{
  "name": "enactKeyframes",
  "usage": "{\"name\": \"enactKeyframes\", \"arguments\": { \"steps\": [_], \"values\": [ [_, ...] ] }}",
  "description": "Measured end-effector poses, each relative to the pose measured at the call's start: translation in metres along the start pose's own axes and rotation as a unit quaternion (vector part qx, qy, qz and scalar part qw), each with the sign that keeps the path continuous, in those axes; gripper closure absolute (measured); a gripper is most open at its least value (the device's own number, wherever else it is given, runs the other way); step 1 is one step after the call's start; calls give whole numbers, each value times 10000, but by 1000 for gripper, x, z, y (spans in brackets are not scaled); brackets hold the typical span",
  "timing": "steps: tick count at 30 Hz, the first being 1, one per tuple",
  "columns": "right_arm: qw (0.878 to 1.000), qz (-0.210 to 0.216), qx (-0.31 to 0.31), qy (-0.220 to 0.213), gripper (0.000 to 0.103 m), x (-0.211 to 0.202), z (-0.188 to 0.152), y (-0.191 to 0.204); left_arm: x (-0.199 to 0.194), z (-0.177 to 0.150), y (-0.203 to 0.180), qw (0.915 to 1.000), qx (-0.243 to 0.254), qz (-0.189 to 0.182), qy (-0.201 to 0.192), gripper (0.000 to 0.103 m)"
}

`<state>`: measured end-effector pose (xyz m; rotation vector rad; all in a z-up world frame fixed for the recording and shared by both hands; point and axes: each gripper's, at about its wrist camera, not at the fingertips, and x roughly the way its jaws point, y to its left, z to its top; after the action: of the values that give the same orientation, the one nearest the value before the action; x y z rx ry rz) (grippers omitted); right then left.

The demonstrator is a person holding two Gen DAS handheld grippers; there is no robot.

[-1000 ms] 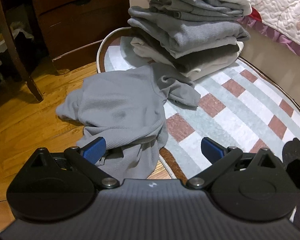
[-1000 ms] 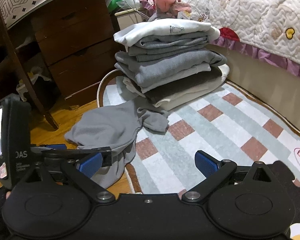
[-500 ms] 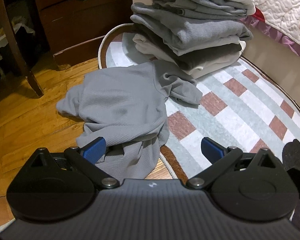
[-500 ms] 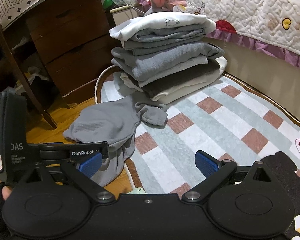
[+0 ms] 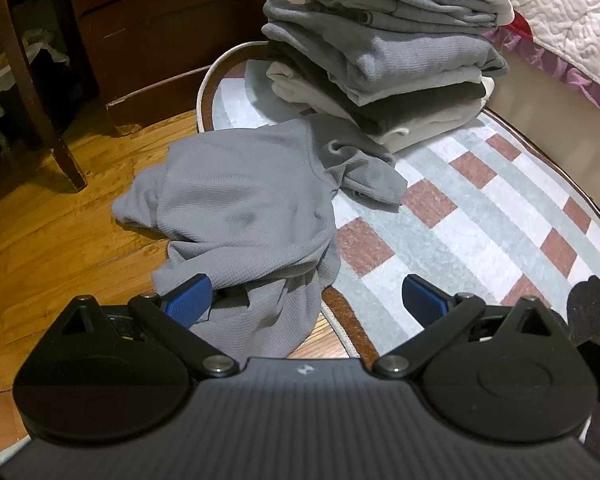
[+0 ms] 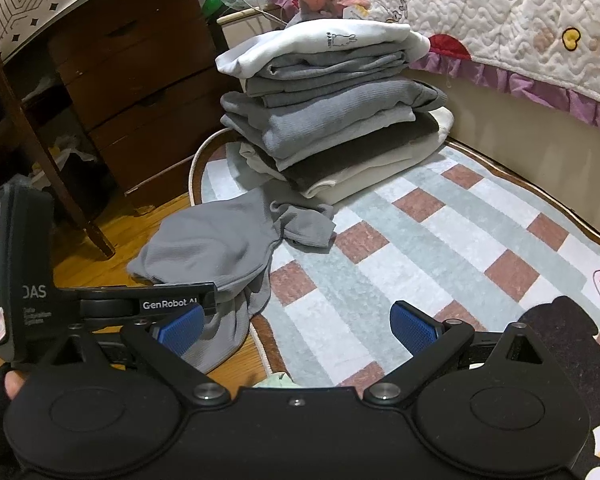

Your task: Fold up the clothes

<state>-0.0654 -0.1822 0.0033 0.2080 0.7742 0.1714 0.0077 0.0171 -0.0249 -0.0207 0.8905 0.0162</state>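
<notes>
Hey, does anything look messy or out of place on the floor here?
Yes. A grey shirt lies crumpled, half on the rug and half on the wood floor, one sleeve twisted beside the folded stack. The stack itself leans slightly.

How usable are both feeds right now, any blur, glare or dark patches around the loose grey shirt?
Left wrist view: the grey shirt is sharp and evenly lit; the corner beside the dresser is dim, and the fisheye bends the rug edge. Right wrist view: the folded stack is crisp with no glare; the left tongs hide part of the shirt.
</notes>
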Motion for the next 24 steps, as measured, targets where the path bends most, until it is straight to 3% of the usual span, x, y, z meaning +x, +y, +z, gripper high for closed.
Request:
{"name": "enactKeyframes", "arguments": {
  "steps": [16,24],
  "values": [
    [9999,-6,109,53,2,2,-2,-4,6,-1,1,10000,16,4,80,0],
    [9996,223,133,95,2,6,-5,-1,13,-3,5,9999,-52,20,114,0]
  ]
}}
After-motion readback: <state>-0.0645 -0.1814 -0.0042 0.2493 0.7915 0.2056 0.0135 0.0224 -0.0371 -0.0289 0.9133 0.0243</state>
